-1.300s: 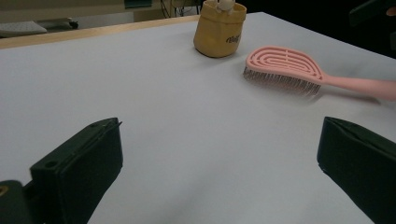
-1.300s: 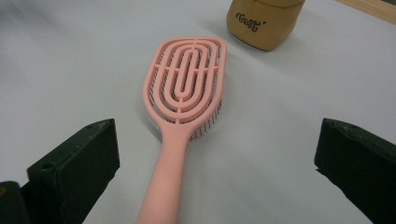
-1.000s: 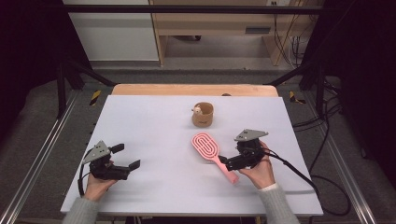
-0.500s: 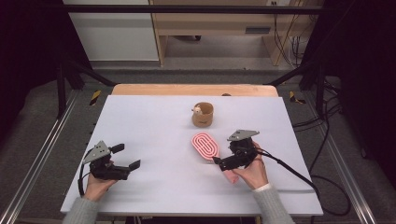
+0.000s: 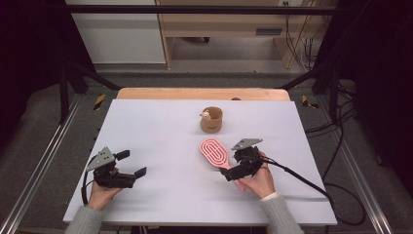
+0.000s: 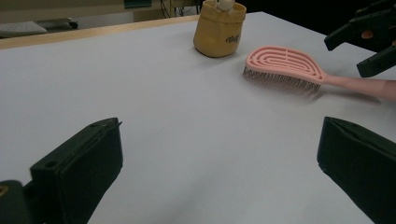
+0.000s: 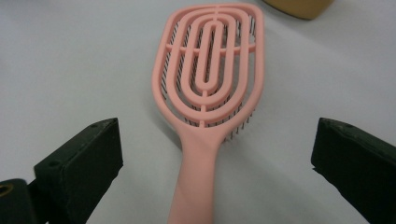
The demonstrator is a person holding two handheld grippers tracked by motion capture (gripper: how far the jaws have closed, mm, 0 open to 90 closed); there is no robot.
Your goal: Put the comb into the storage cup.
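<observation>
Two grippers stand with jaws spread wide: the right gripper (image 5: pixel 237 170) straddles the handle of the pink hairbrush (image 5: pixel 214 153), lying bristles-down on the white table (image 5: pixel 160 131) near the tan cup (image 5: pixel 211 120), seemingly to grasp it, while the left gripper (image 5: pixel 130 165) waits well apart

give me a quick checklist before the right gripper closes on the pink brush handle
1. Right gripper open, jaws wide apart: ok.
2. Pink hairbrush handle centred between the jaws in the right gripper view: ok.
3. Brush lying bristles down on the white table: ok.
4. Tan cup stands apart from the brush head: ok.
5. Left gripper open and well off to the side: ok.
6. Jaws low enough to catch the handle: cannot tell.
</observation>
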